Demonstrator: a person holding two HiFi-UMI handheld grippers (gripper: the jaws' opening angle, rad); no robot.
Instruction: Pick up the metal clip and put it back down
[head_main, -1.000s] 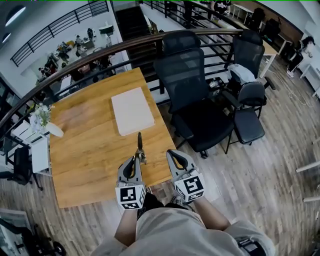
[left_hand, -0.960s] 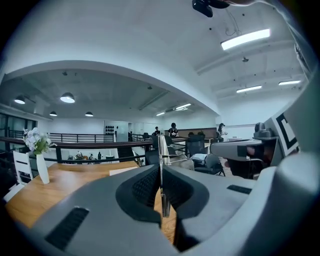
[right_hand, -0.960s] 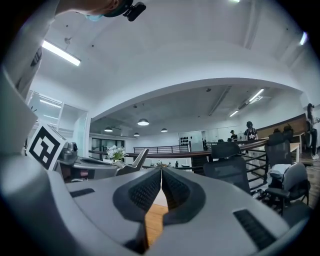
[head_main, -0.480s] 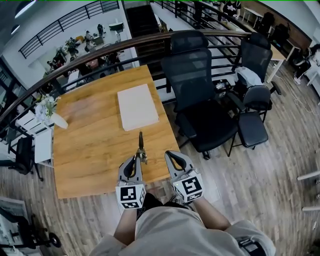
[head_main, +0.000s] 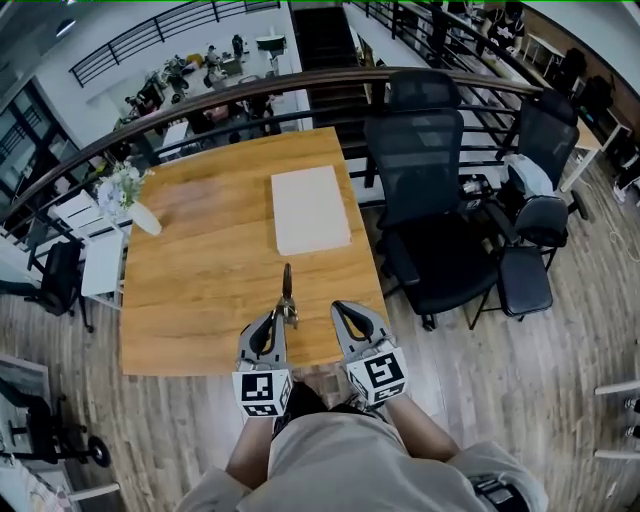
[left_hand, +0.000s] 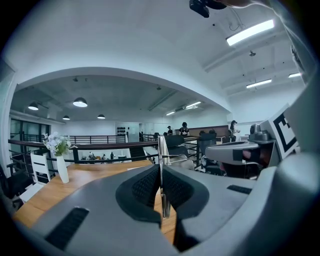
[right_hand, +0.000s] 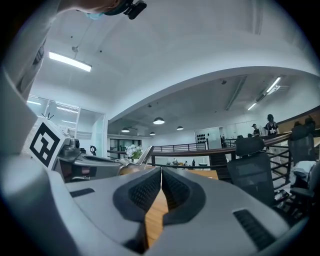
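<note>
Far left on the light wooden rectangular table (head_main: 200, 300): a white vase with pale flowers (head_main: 135, 205), standing near the left edge. It also shows at the left in the left gripper view (left_hand: 62, 167).

Next is the left gripper (head_main: 273, 322), grey with a marker cube at the back. It sits over the near edge of the table. Its jaws are clamped on the thin silver metal clip (head_main: 287, 292). In its own view the black ribbed pads (left_hand: 146, 187) press on the clip (left_hand: 161, 147) from both sides. The clip runs edge-on straight through the closed gap, sticking out above and below it.

From the head view the clip juts forward off the jaw tips, over the near part of the table. Its far end points at the flat white rectangular pad (head_main: 310, 208). The pad lies well apart from the clip, toward the far right of the table top.

The right gripper (head_main: 342, 310) is just beside the left one, roughly level with it, by the table's near right corner. Its jaws (right_hand: 161, 187) are together with nothing between them (only a sliver of wood shows through the slit). The left gripper body (right_hand: 92, 162) and the clip's tip (right_hand: 144, 154) show at the left of the right gripper view.

Right of the table: black mesh office chairs (head_main: 425, 190), with more (head_main: 540, 215) further right along the dark railing (head_main: 300, 85).
</note>
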